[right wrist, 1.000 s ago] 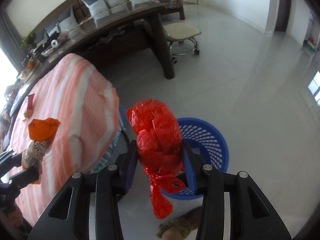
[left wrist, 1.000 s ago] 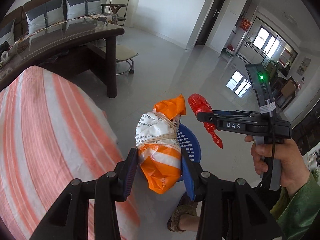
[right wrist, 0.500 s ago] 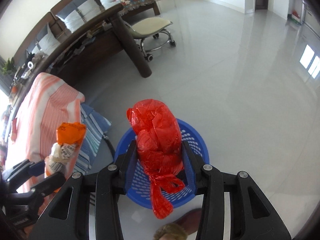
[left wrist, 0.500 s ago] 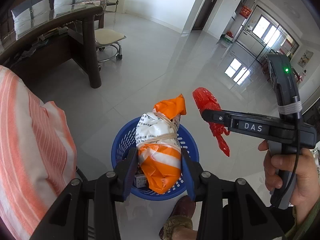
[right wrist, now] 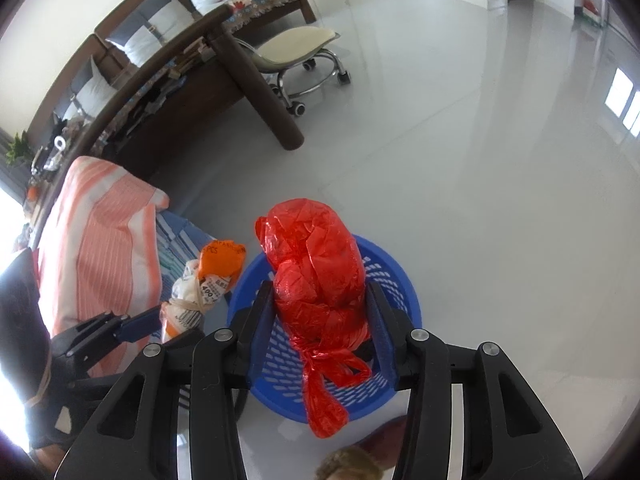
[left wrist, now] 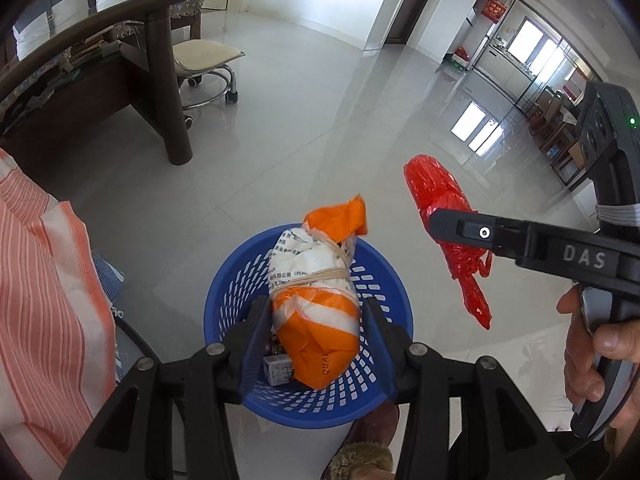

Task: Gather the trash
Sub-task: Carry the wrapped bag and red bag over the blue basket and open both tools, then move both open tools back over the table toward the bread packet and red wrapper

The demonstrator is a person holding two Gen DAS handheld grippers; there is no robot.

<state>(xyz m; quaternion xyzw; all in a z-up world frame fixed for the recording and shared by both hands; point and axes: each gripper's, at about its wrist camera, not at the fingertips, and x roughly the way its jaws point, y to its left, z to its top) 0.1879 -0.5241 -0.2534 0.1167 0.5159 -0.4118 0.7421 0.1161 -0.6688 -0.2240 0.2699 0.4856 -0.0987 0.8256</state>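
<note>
My left gripper is shut on an orange and white bundle tied with rubber bands, held right above the blue slotted basket on the floor. A small carton lies inside the basket. My right gripper is shut on a knotted red plastic bag, also held over the basket. In the left wrist view the red bag hangs to the right of the basket. The right wrist view shows the orange bundle at the basket's left rim.
A table with an orange striped cloth stands left of the basket. A dark wooden desk and a wheeled stool stand behind. A slippered foot is just in front of the basket. Glossy tiled floor stretches beyond.
Both grippers swung from beside the striped table to above the blue basket, still holding their bundles. The basket now sits directly under both.
</note>
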